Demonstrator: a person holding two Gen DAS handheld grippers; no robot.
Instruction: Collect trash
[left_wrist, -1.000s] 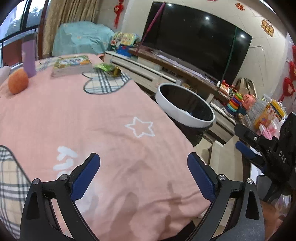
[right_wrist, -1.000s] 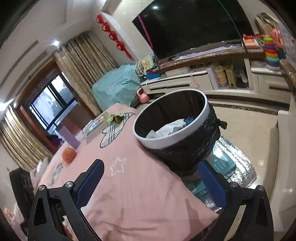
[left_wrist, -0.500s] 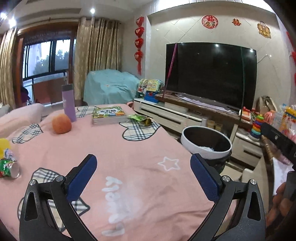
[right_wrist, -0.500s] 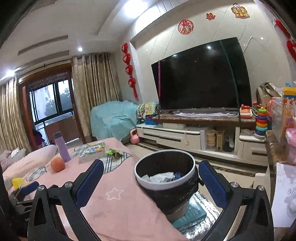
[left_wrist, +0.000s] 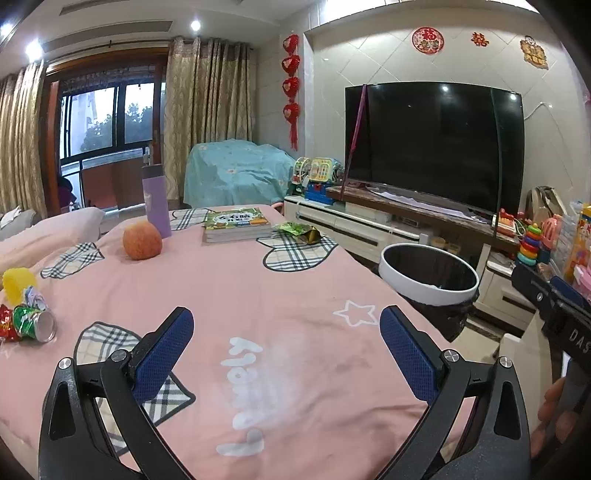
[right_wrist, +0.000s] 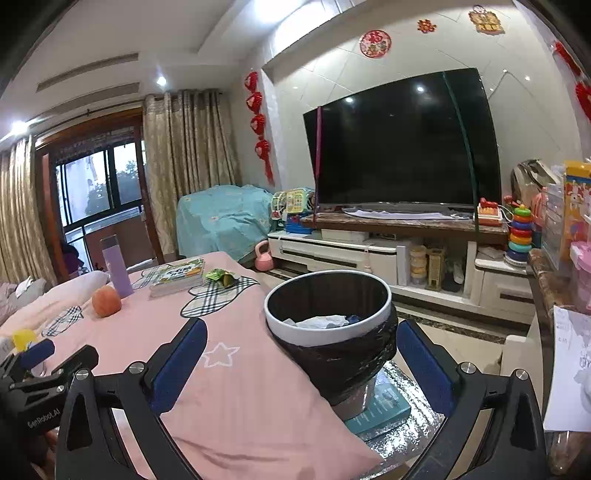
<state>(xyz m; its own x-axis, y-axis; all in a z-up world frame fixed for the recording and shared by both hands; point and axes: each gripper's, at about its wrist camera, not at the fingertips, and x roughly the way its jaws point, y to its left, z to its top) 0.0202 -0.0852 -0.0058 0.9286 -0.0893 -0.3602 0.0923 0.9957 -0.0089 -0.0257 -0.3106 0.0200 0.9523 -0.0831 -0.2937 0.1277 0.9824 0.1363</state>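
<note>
Left wrist cam: left gripper (left_wrist: 286, 334) wide open, empty, over pink worktop (left_wrist: 258, 295) | crushed can (left_wrist: 31, 323) far left | right gripper (right_wrist: 301, 349) also open, nothing held, trash bin (right_wrist: 328, 314) ahead w/ paper inside

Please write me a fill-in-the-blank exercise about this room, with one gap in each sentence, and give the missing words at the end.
1. The crumpled green snack wrapper lies on the pink blanket beside the stack of ______.
2. The round orange fruit sits in front of the tall ______ bottle.
3. The black bin with a white rim already holds crumpled ______ paper.
4. The crushed green drink can lies on its ______.

Missing words: books; purple; white; side
</note>
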